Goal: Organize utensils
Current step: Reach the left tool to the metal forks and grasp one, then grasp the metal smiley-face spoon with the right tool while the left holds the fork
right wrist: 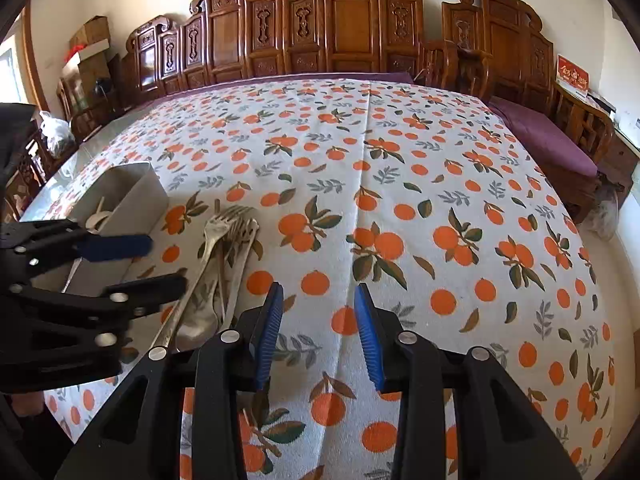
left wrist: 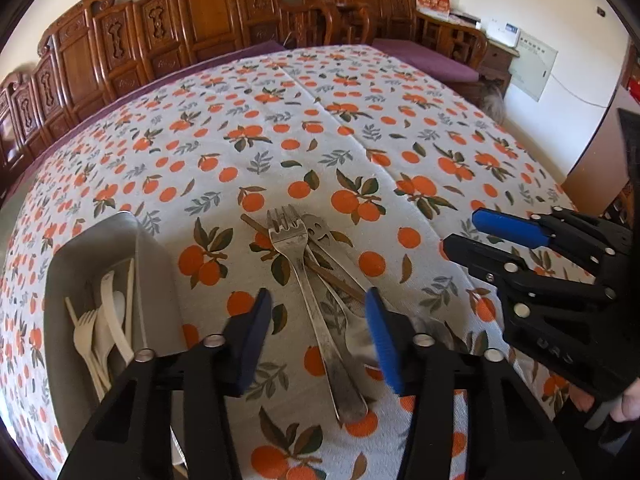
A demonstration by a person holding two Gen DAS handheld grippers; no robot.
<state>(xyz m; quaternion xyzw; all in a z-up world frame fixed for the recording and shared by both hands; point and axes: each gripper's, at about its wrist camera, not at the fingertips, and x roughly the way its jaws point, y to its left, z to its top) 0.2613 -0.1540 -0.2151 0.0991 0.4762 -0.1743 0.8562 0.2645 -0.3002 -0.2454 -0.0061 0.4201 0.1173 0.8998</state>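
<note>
utensil pile (left wrist: 320, 280) mid-table, bin (left wrist: 156, 280) left, L gripper (left wrist: 316, 336) astride

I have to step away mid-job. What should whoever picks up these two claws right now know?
Left claw: open, jaws straddling the handles of the metal utensil pile; nothing gripped.
Right claw: open and empty over bare tablecloth, to the right of the pile.
Grey bin: left of the pile, already holding white plastic cutlery.
Done: plastic pieces are binned.
Left: the metal forks, the spoon and the brown chopsticks are loose on the cloth. Probably close the left claw on one handle first.
</note>
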